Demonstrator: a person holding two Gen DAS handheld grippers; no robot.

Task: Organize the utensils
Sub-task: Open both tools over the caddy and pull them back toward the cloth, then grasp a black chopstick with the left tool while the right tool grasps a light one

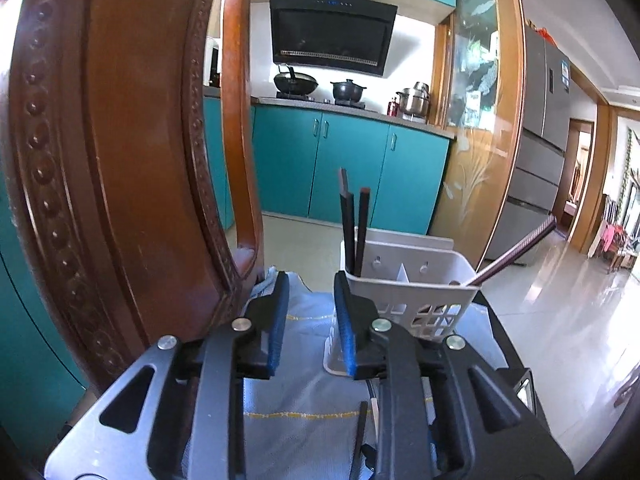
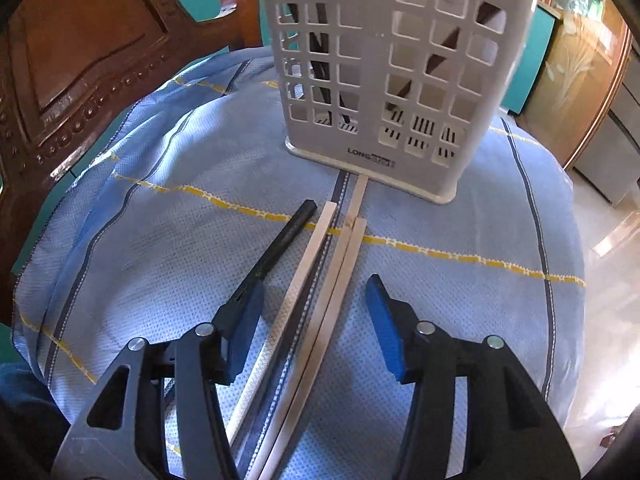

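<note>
Standing on the blue checked cloth (image 2: 160,216), the white plastic lattice holder (image 2: 384,80) already keeps three dark chopsticks (image 1: 352,224). Four more chopsticks (image 2: 320,264) lie before it. Both the left gripper (image 1: 310,316) and the right gripper (image 2: 312,332) are released, grasping nothing.

The left tongs (image 1: 310,320) point forward at a shallow downward angle, with the two blue pads (image 1: 280,312) standing narrowly apart and nothing between them. The right tongs (image 2: 316,328) point steeply downward, with the blue pads (image 2: 386,328) spread wide and pressing on nothing. Each of the tongs shows black finger arms joined by silver pivot pins.
</note>
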